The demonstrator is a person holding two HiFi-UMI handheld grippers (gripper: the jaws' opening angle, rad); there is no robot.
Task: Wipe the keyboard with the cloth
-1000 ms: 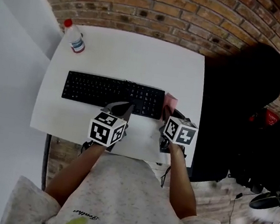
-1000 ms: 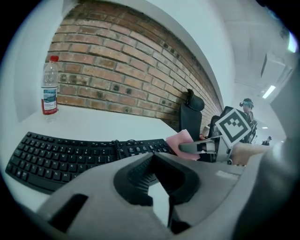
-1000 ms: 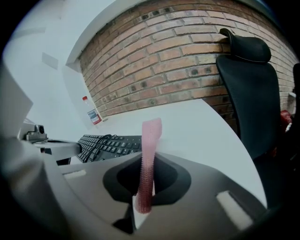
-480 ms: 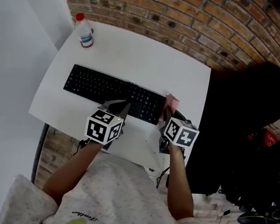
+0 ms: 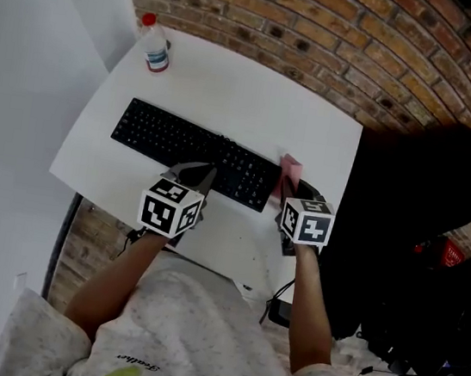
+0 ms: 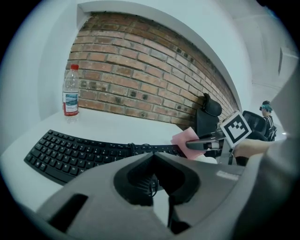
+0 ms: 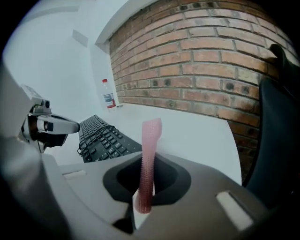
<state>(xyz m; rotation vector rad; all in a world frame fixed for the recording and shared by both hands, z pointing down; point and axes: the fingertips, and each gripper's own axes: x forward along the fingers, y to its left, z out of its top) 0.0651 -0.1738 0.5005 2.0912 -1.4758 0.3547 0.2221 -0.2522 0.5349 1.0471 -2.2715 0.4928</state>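
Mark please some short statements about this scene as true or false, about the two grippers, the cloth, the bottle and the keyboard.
1. The right gripper is shut on the pink cloth. True.
2. The bottle stands upright at a far corner of the table. True.
3. The left gripper holds the bottle. False: its jaws are together on nothing.
4. The keyboard is white. False: it is black, on a white table.
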